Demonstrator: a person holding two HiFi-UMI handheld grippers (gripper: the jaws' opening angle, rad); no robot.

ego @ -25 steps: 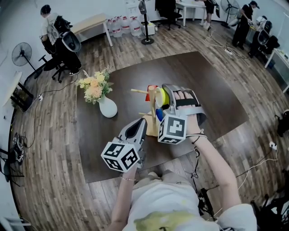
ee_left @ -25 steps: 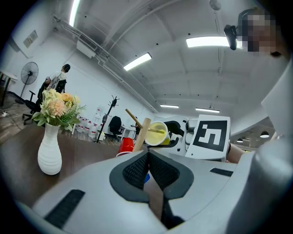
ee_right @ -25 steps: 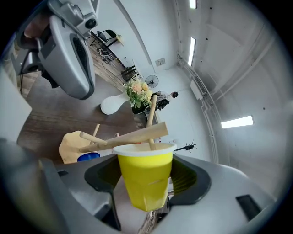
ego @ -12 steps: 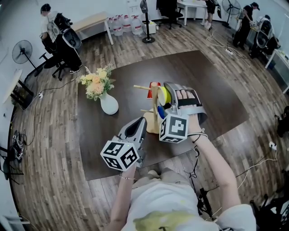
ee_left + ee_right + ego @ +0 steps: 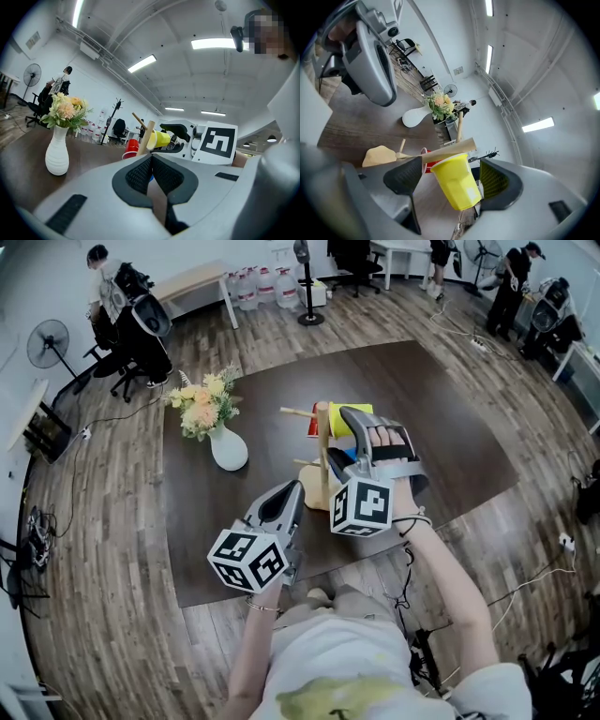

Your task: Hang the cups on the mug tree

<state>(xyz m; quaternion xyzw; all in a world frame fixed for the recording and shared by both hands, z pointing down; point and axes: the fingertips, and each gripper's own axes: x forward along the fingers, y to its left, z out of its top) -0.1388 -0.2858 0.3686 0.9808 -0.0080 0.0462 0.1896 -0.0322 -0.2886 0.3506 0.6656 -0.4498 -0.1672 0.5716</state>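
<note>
A wooden mug tree (image 5: 323,451) stands mid-table on its tan base. A yellow cup (image 5: 457,185) lies with its rim against the tree's post (image 5: 450,151), between the jaws of my right gripper (image 5: 449,180). Those jaws have just been opening and stand wide, with a gap between the left pad and the cup. A red cup (image 5: 316,430) hangs on the far side, and a blue cup (image 5: 345,458) sits low on the tree. My left gripper (image 5: 292,493) waits just short of the base, its pads (image 5: 140,176) pressed together on nothing.
A white vase of flowers (image 5: 226,448) stands left of the tree on the dark table (image 5: 441,418). The near table edge runs just under my grippers. Chairs, a fan (image 5: 47,341) and people stand far off around the room.
The right gripper's jaws stand wider around the yellow cup, which now sits higher against the post. The left gripper has stayed put.
</note>
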